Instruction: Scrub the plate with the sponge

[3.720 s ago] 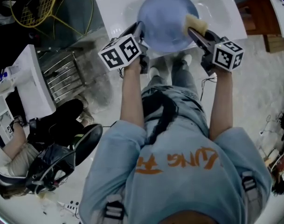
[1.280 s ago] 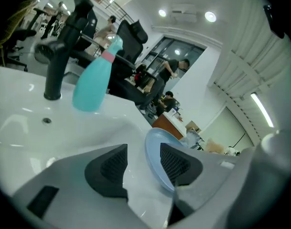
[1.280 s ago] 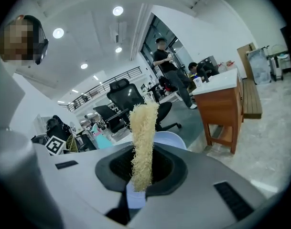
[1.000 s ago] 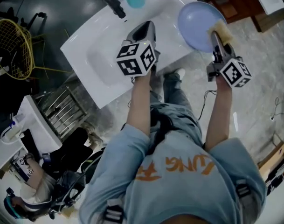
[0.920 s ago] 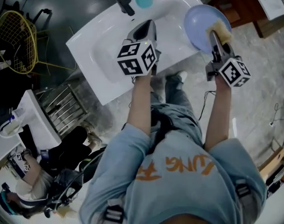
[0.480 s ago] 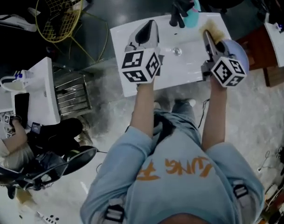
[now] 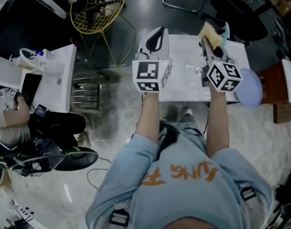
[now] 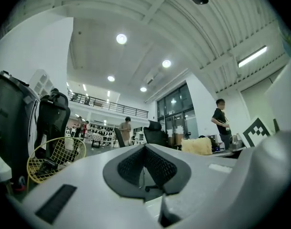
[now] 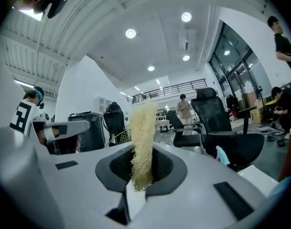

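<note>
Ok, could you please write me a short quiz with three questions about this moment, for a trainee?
1. True or false: the left gripper is holding the plate.
2. What is between the jaws of the right gripper?
A) a sponge
B) a bottle
C) nothing
3. Fill in the word: in the head view, the plate shows at the ____ edge of the white sink.

Key
1. False. Its jaws are together with nothing between them.
2. A
3. right
</note>
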`<state>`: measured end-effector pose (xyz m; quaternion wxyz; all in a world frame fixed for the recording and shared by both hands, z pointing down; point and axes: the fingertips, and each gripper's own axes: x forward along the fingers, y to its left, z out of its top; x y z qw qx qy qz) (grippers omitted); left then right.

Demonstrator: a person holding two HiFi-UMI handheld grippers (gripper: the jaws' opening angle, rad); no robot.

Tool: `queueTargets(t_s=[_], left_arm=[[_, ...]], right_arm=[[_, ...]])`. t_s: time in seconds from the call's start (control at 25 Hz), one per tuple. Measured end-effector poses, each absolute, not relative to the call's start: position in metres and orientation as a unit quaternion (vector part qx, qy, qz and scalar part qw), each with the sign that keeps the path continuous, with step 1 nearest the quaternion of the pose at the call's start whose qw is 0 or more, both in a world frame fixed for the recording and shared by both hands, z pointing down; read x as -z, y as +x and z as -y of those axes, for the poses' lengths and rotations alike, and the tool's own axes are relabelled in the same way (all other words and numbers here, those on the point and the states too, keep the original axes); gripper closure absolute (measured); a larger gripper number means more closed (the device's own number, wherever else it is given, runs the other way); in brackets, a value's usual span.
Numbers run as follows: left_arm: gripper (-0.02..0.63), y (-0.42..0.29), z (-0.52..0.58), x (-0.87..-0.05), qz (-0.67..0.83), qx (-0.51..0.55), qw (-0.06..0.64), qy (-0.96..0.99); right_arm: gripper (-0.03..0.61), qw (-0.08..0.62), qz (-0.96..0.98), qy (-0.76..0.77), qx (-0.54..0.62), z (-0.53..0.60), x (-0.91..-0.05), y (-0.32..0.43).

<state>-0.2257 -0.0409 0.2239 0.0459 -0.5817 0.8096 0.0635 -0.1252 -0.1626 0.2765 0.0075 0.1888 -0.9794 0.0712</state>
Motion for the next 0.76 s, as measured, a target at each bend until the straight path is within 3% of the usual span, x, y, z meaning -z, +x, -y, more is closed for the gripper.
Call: queueTargets(t_s=[0.76], left_arm=[[0.611, -0.218, 0.069, -0.204, -0.769, -0.11, 0.06, -0.627]], right_arm=[[0.548, 0.006, 0.983, 0.183, 0.002, 0.176, -0.247, -0.132]])
